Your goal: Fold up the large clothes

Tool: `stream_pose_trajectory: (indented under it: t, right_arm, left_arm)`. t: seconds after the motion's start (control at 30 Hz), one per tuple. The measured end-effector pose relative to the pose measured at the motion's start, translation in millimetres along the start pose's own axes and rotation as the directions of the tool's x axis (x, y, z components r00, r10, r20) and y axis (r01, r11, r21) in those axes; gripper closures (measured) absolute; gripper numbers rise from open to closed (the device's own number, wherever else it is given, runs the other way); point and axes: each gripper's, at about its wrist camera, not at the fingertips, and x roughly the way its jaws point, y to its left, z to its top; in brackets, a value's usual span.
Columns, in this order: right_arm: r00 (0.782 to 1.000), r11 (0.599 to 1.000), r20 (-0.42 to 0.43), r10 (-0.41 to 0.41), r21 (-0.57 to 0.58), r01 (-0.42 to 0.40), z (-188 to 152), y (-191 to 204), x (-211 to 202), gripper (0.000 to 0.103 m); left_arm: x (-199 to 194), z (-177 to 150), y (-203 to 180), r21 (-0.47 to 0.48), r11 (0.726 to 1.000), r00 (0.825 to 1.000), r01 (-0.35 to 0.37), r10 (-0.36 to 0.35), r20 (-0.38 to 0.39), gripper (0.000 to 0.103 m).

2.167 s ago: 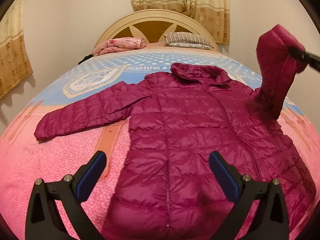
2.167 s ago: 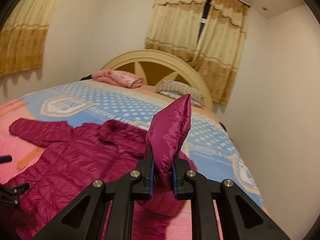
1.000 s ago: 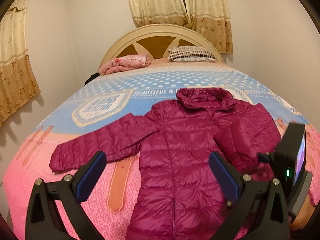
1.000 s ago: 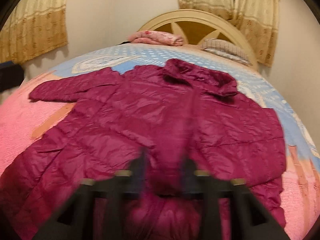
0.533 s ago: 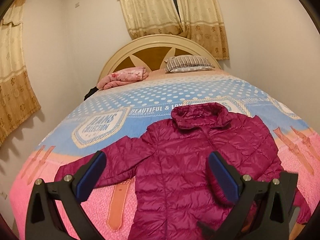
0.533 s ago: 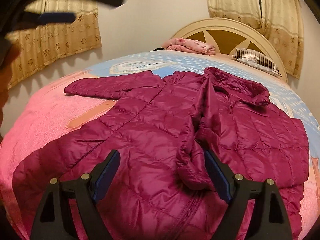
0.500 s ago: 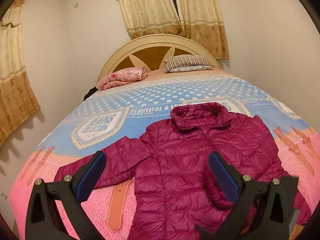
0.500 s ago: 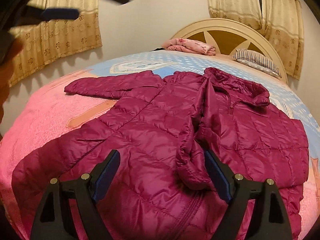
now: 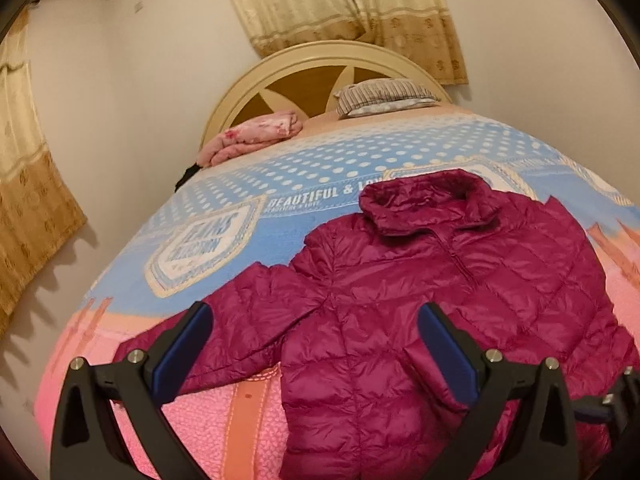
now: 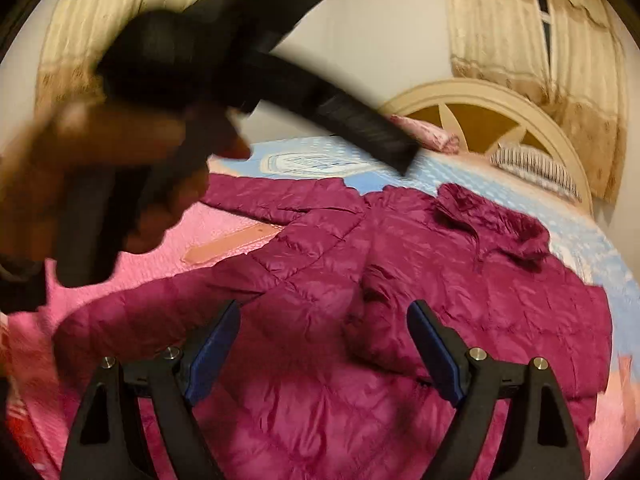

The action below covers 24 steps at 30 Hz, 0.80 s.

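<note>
The jacket (image 9: 420, 280) lies flat on the bed (image 9: 312, 168), its collar toward the far headboard (image 9: 316, 68) and its hem at the near edge. One sleeve (image 9: 224, 320) stretches out to the left across the bedspread; the other sleeve (image 10: 384, 312) is folded inward and lies on the jacket's front. At the far end, a folded blanket (image 9: 252, 136) sits on the left before the headboard and a pillow (image 9: 384, 94) on the right. Curtains (image 9: 348, 4) hang on the wall behind the headboard, and another curtain (image 9: 28, 184) hangs on the left wall. The left claw (image 9: 314, 340) hangs over the near left part of the jacket, the right claw (image 10: 324, 344) over its near middle, both with jaws apart and nothing between them.
</note>
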Motion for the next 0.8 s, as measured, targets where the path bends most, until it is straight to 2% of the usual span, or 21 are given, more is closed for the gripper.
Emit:
stream_pose_trajectory:
  t: [0.13,0.2,0.27,0.33,0.37,0.4,0.47,0.53,0.6,0.67,0.7,0.8]
  right_arm:
    - [0.997,0.995,-0.047,-0.058,0.078,0.062,-2,-29,-18,0.021]
    - [0.990,0.985,-0.089,-0.107,0.124,0.117,-3,-51,-24,0.042]
    - [0.972,0.963,-0.123,-0.198,0.163,0.216,-4,-77,-27,0.049]
    - [0.944,0.921,-0.157,-0.290,0.224,0.320,-5,-110,-29,0.055]
    - [0.926,0.881,-0.180,-0.332,0.293,0.372,-5,-136,-31,0.056]
    - [0.917,0.848,-0.199,-0.345,0.352,0.396,-5,-156,-31,0.058]
    - [0.906,0.767,-0.232,-0.354,0.482,0.423,-6,-197,-30,0.061]
    - [0.901,0.676,-0.238,-0.363,0.599,0.430,-7,-239,-26,0.062]
    - [0.900,0.643,-0.232,-0.370,0.634,0.428,-4,-260,-17,0.065]
    - [0.885,0.637,-0.239,-0.400,0.621,0.456,0,-273,-7,0.070]
    - [0.885,0.641,-0.240,-0.400,0.617,0.456,2,-276,1,0.073]
    - [0.877,0.674,-0.257,-0.407,0.564,0.477,7,-284,25,0.084]
  left_arm:
    - [-7,1,-17,-0.003,0.998,0.998,0.063,-0.063,0.028,0.000]
    - [-13,0,-39,0.023,0.993,0.991,0.120,-0.121,0.049,0.000]
    - [-13,-2,-60,0.062,0.983,0.984,0.171,-0.174,0.046,0.000]
    - [-9,-8,-83,0.102,0.971,0.975,0.217,-0.222,0.032,0.000]
    - [-3,-12,-91,0.116,0.964,0.970,0.238,-0.242,0.022,0.000]
    - [5,-17,-100,0.136,0.962,0.970,0.238,-0.242,0.013,0.000]
    - [19,-26,-109,0.177,0.965,0.981,0.193,-0.195,-0.004,0.000]
    - [42,-37,-112,0.199,0.969,0.988,0.148,-0.137,-0.065,0.000]
    - [63,-47,-107,0.178,0.973,0.981,0.149,-0.124,-0.148,0.000]
    - [71,-51,-100,0.128,0.974,0.970,0.187,-0.162,-0.182,0.000]
    - [72,-52,-98,0.111,0.974,0.966,0.198,-0.175,-0.190,0.000]
    - [77,-54,-97,0.088,0.971,0.957,0.220,-0.198,-0.211,0.000]
